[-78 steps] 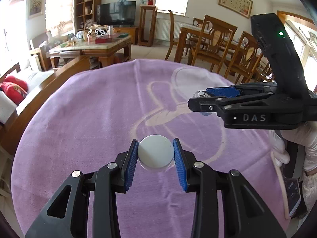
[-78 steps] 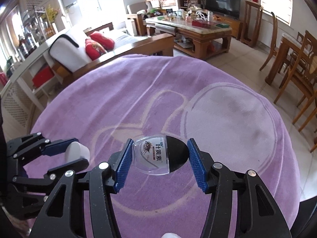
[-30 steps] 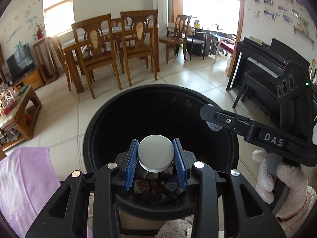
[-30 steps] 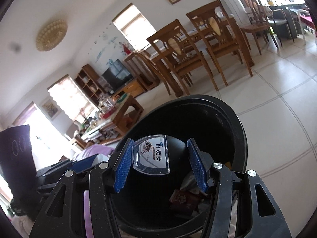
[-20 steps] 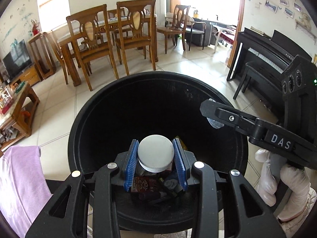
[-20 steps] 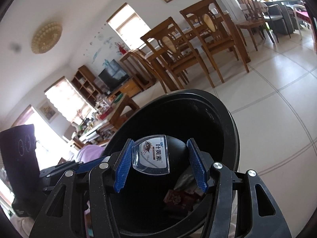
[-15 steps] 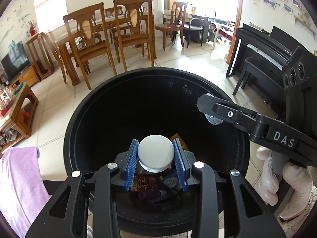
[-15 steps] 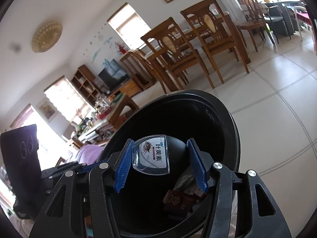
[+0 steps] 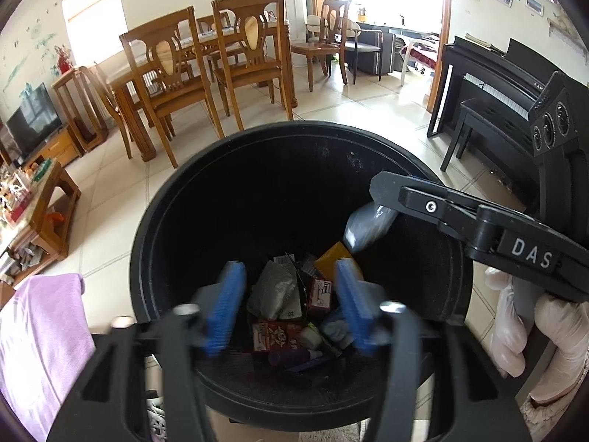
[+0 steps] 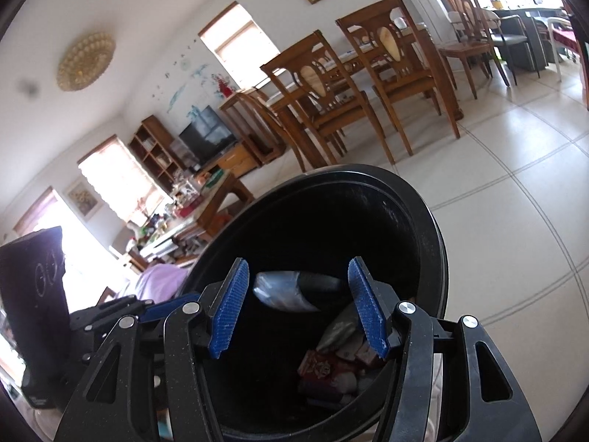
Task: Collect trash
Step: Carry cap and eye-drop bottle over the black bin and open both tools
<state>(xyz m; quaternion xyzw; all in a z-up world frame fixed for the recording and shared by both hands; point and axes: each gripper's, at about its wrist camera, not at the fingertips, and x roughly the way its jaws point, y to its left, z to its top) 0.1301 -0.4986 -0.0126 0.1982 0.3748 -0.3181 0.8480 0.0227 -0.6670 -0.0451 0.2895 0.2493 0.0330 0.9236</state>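
Note:
A black round trash bin (image 9: 235,147) stands on the tiled floor with several pieces of trash at its bottom (image 9: 291,313). My left gripper (image 9: 289,305) is open and empty over the bin's near side. My right gripper (image 10: 298,302) is open over the bin (image 10: 423,221); it shows from the side in the left wrist view (image 9: 390,191). A small clear bottle (image 10: 283,289) is blurred in mid-air just past the right fingers, also seen in the left wrist view (image 9: 366,228). The white cap is not clearly visible among the trash.
A purple cloth (image 9: 40,335) hangs at the left beside the bin. Wooden dining chairs and a table (image 9: 206,70) stand behind it. A black piano with its bench (image 9: 493,110) is at the right. A coffee table (image 9: 33,202) is far left.
Both grippers have opened over the bin. The white cap has left the left gripper and the clear bottle has left the right gripper and is falling.

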